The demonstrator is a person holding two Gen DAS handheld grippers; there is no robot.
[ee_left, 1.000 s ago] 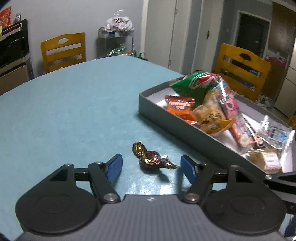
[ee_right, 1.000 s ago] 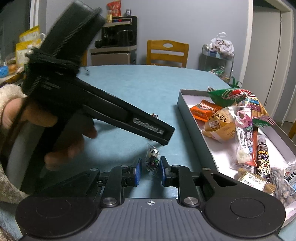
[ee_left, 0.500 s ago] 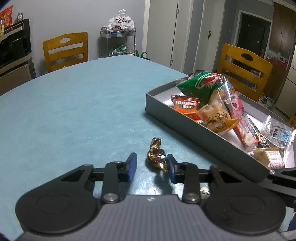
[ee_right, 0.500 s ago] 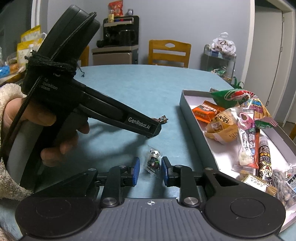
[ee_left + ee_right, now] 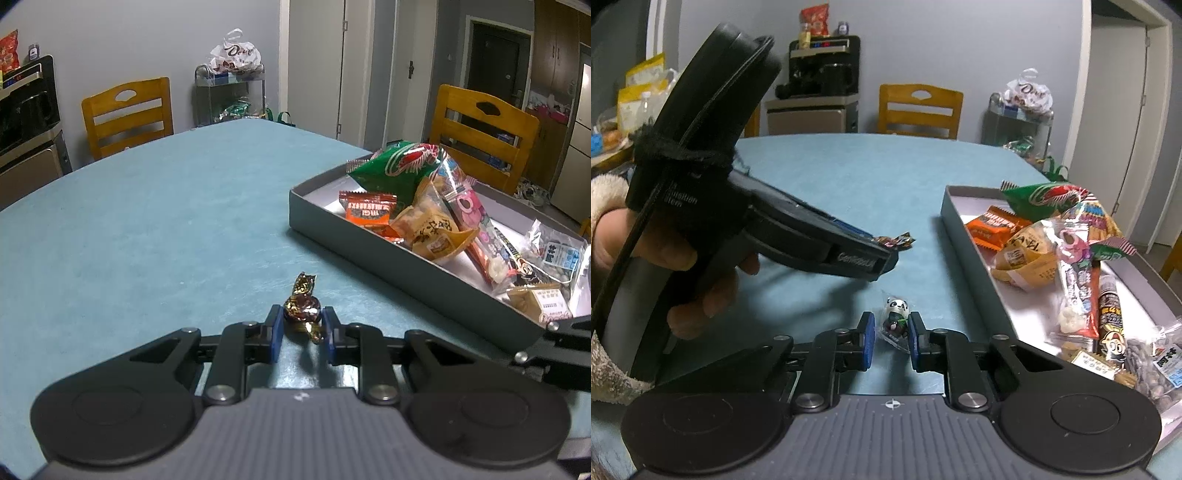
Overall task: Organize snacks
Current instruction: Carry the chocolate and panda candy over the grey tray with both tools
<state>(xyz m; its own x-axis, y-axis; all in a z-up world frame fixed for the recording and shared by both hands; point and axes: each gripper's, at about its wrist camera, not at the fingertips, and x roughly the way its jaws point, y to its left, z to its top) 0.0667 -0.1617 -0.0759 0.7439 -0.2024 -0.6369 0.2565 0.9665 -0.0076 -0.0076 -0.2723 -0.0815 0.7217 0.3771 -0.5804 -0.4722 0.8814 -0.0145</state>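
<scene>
A brown-and-gold foil-wrapped chocolate point(image 5: 301, 306) lies on the teal table between the blue pads of my left gripper point(image 5: 302, 322). Its jaws are closing and the pads press on the chocolate's sides. In the right wrist view the left gripper point(image 5: 892, 254) reaches in from the left, with the chocolate point(image 5: 899, 242) showing at its tip. My right gripper point(image 5: 891, 326) has its jaws closing on a small panda-print candy point(image 5: 897, 319), pads against the wrapper. A grey tray point(image 5: 369, 254) of snack packets sits to the right of both grippers.
The tray point(image 5: 975, 266) holds a green bag point(image 5: 395, 166), an orange packet point(image 5: 369, 212), a yellow packet point(image 5: 432, 232) and several more. Wooden chairs point(image 5: 127, 110) stand behind the table. A hand in a fleece sleeve point(image 5: 613, 240) holds the left gripper. The table's left side is bare.
The left jaws have come together from wide apart onto the chocolate, which now points lengthwise away from the camera. The right pads stay on the panda candy, slightly tighter.
</scene>
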